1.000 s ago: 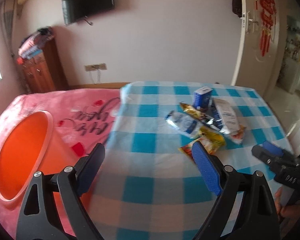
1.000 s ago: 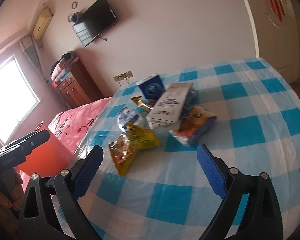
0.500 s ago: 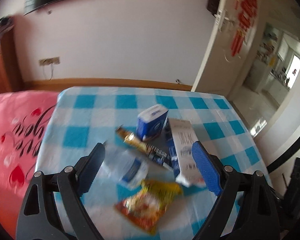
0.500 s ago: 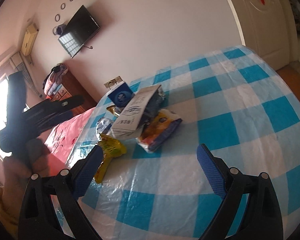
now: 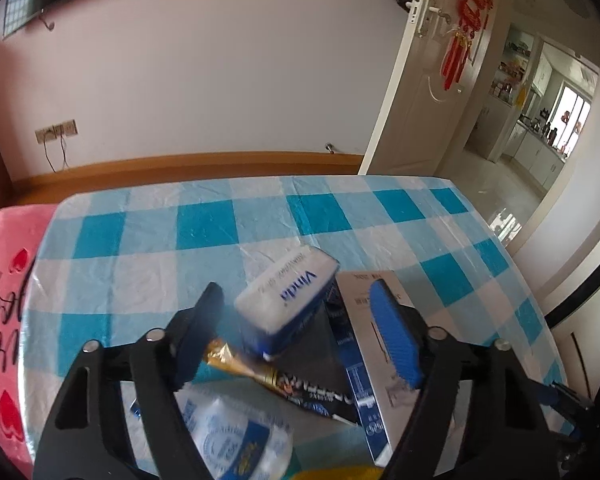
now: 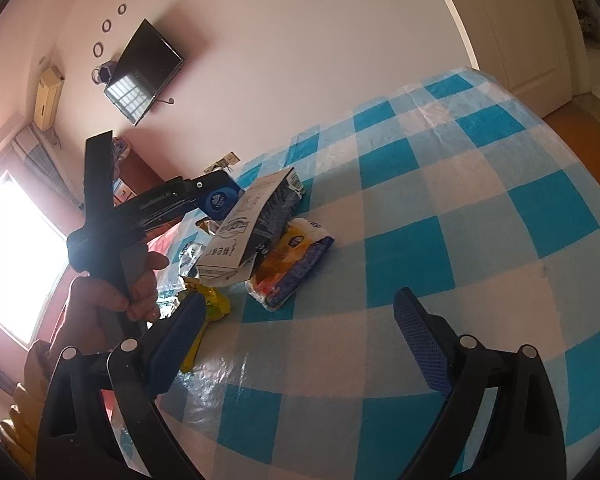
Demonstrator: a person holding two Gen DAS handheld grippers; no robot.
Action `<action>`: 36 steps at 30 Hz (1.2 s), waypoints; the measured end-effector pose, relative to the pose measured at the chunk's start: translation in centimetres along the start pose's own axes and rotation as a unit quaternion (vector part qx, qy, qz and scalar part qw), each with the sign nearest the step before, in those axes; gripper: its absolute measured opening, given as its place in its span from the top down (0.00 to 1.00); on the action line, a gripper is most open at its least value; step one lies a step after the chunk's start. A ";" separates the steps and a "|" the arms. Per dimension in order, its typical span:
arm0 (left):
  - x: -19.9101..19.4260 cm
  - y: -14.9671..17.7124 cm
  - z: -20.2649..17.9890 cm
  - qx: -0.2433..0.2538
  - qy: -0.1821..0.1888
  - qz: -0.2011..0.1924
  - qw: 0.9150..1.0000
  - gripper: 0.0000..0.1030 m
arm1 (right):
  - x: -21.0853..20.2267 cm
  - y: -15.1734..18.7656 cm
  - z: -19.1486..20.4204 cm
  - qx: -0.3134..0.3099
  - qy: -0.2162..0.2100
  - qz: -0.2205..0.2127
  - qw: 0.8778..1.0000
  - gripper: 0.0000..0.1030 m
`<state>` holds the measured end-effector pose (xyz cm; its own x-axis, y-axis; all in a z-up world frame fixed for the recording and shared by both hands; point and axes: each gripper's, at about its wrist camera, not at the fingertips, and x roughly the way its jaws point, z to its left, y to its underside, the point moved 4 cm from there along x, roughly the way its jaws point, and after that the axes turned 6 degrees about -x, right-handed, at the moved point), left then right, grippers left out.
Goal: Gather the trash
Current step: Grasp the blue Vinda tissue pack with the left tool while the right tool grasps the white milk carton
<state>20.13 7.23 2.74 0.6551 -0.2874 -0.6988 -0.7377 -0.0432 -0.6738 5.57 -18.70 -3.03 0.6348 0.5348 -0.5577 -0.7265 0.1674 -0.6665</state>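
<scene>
our left gripper has just been closing around the blue-and-white tissue pack, which sits between the jaws at the far end of the trash heap on the checked tablecloth; whether the pads touch it we cannot tell. our right gripper is spread wide over bare cloth, holding nothing.

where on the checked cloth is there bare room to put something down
Bare: the checked cloth right of the pile, out to the door-side edge, and the far strip between the Vinda tissue pack and the wall. Crowded: the near left, where the tissue pack, flattened carton, wrappers and left gripper bunch together.
</scene>
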 end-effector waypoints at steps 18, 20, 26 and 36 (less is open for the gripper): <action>-0.2 4.7 -6.4 0.065 0.061 0.045 0.995 0.66 | -0.4 -0.6 -1.7 0.007 0.021 -0.008 1.000 0.09; -0.8 5.9 -7.8 0.074 0.078 0.050 0.993 0.66 | -0.5 -0.7 -2.1 0.009 0.025 -0.008 1.000 0.09; -2.6 9.1 -10.5 0.066 0.113 0.062 0.989 0.67 | -0.2 -0.4 -3.6 0.037 0.027 0.003 0.999 0.09; -6.0 10.9 -7.6 -0.036 0.087 0.027 0.995 0.67 | -0.4 -0.3 -2.8 0.031 0.015 0.004 0.999 0.09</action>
<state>6.93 1.17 1.38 0.5797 -0.4531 -0.6773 -0.7853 -0.0887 -0.6128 6.32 -21.30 -4.02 0.6360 0.5108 -0.5784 -0.7457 0.2140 -0.6310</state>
